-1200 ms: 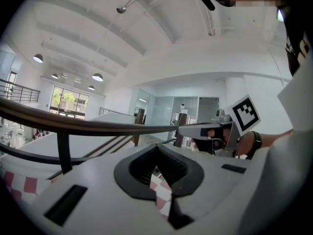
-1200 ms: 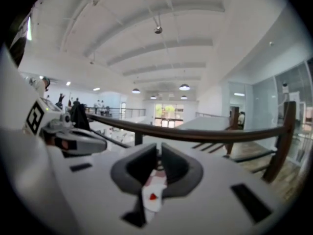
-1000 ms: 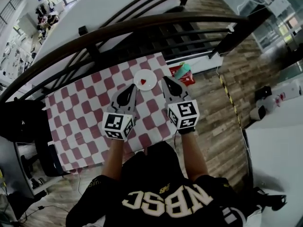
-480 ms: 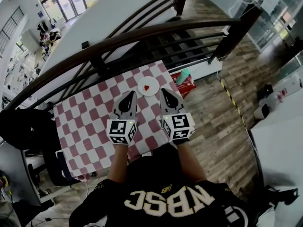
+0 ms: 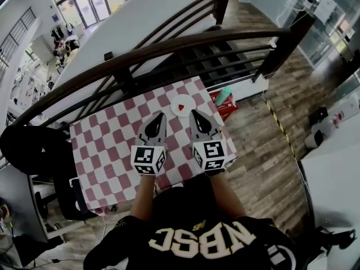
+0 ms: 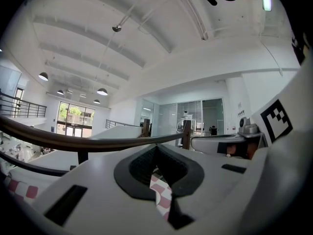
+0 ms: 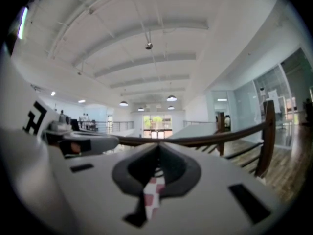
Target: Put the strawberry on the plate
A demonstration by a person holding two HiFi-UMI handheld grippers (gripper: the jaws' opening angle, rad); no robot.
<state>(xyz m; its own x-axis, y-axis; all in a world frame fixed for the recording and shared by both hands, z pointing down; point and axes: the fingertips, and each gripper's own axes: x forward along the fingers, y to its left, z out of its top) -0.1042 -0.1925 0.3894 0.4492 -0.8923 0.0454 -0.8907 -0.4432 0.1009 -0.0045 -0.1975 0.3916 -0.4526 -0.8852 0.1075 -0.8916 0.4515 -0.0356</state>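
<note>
In the head view a small red strawberry (image 5: 182, 106) lies on a round white plate (image 5: 176, 111) near the far right edge of the checkered table (image 5: 107, 139). My left gripper (image 5: 158, 117) hovers over the table just left of and nearer than the plate, its jaws shut with nothing between them. Right of it, my right gripper (image 5: 194, 115) points at the plate's near edge, jaws also shut and empty. Both gripper views look up over the railing at the ceiling; only a sliver of tablecloth shows under each pair of closed jaws.
A dark curved handrail (image 5: 169, 45) with bars runs just beyond the table's far edge. A red box with a teal cup (image 5: 223, 97) stands on the wooden floor to the table's right. A black chair (image 5: 28, 145) sits at the table's left.
Both grippers have drawn back from the plate toward me and sit higher over the table. The strawberry stays on the plate.
</note>
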